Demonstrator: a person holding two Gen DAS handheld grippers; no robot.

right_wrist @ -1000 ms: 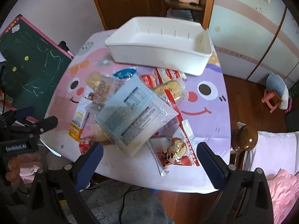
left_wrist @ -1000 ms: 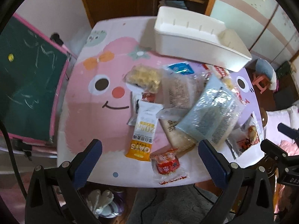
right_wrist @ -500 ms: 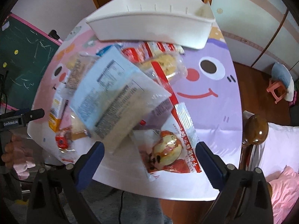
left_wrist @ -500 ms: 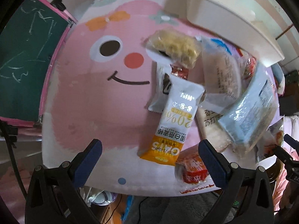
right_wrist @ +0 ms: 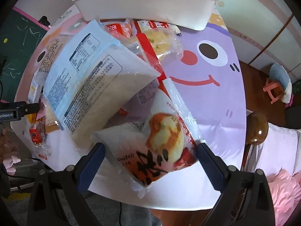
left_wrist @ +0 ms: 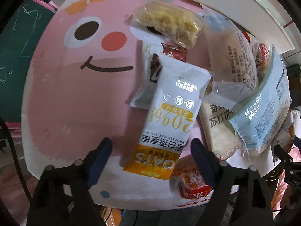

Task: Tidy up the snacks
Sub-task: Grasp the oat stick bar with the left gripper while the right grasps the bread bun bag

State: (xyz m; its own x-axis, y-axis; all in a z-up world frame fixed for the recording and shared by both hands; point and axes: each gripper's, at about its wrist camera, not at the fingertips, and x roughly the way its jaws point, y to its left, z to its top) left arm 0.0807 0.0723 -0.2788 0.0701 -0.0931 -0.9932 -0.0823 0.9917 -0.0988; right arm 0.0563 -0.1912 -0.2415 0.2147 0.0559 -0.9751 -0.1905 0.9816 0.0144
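Note:
A pile of snack packets lies on a cartoon-face table. In the left wrist view my left gripper (left_wrist: 151, 162) is open, its fingers on either side of the orange end of a white oat bar packet (left_wrist: 169, 118). In the right wrist view my right gripper (right_wrist: 150, 162) is open, its fingers on either side of a white bread packet with a bun picture (right_wrist: 156, 143). A big light-blue bag (right_wrist: 88, 82) lies left of that packet. A white bin (right_wrist: 150, 1) stands at the table's far side.
A yellow pastry (left_wrist: 169, 22), a soda cracker pack (left_wrist: 220, 130) and a small red packet (left_wrist: 191, 182) lie around the oat bar. A green chalkboard (left_wrist: 15, 43) stands left of the table. A wooden chair knob (right_wrist: 257, 128) and pink bedding (right_wrist: 282, 192) are at the right.
Both grippers have moved down and in toward the table. The left one now frames the oat bar; the right one now frames the bread packet. Both stay open.

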